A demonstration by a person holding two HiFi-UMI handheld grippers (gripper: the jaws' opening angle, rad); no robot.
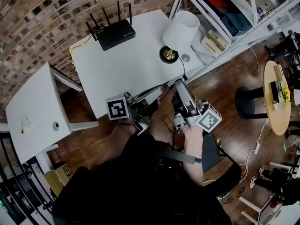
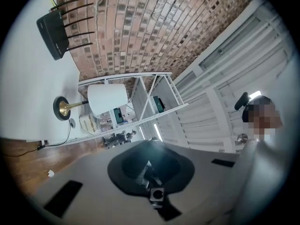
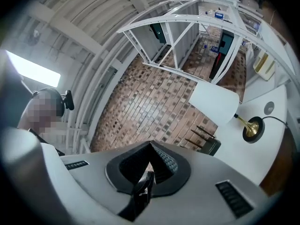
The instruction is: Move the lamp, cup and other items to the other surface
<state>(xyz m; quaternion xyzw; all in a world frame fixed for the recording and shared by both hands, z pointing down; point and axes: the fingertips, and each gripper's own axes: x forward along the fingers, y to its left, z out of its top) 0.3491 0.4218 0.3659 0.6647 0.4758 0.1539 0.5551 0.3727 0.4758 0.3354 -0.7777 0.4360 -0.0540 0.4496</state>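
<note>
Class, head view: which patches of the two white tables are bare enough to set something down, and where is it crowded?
Large white table: bare middle and front, forward of black antenna router and white-shaded brass lamp. Small white side table: mostly bare. Crowded: lamp's corner.

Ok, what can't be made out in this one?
- No cup is recognisable in any view. The small round thing beside the lamp base is too small in the head view to name.
- Side table: a tiny object lies on it, too small in the head view to identify.
- Shelf unit: its contents are cut off by the head view's top edge and too small in both gripper views.
</note>
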